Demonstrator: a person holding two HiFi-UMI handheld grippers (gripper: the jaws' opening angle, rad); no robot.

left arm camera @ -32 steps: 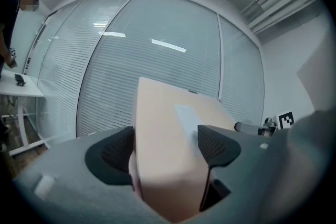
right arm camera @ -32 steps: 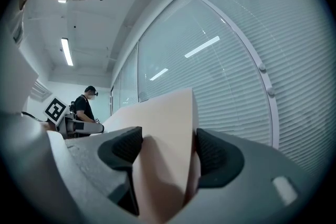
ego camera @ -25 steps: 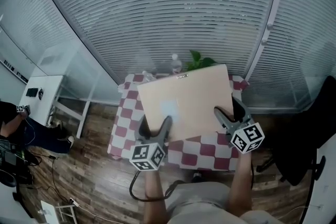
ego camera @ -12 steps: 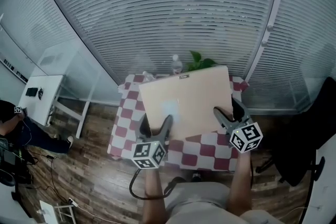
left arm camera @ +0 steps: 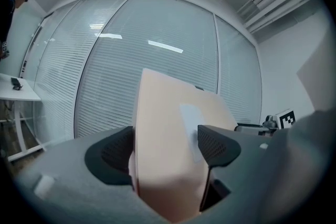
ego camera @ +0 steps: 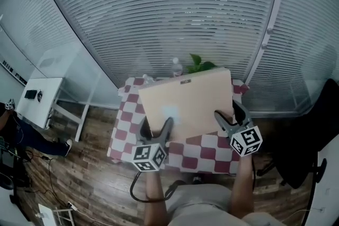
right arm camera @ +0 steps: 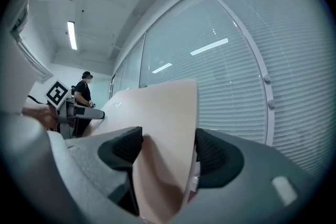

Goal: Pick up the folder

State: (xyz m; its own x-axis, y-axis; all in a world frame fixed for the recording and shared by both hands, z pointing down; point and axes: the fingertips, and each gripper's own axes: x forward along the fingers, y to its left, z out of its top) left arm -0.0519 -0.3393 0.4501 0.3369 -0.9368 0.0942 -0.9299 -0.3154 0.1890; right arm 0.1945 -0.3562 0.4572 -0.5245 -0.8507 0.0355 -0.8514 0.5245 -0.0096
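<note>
A beige folder [ego camera: 185, 100] is held up above the checkered table [ego camera: 206, 148], its far edge tilted toward the blinds. My left gripper [ego camera: 157, 125] is shut on its near left edge. In the left gripper view both pads press the folder [left arm camera: 168, 107] between the jaws of the left gripper [left arm camera: 167, 148]. My right gripper [ego camera: 228, 112] is shut on the near right corner. In the right gripper view the folder [right arm camera: 157, 107] bows between the wide-set jaws of the right gripper [right arm camera: 168, 149].
A clear bottle [ego camera: 176, 65] and a green plant [ego camera: 200, 63] stand behind the folder, at the table's far edge. Window blinds rise close behind them. A white desk [ego camera: 39, 95] stands at left and a black chair [ego camera: 312, 129] at right. The floor is wood.
My right gripper has rolled slightly with the folder still in it. The left gripper has kept still. The person at the far left has moved almost out of view.
</note>
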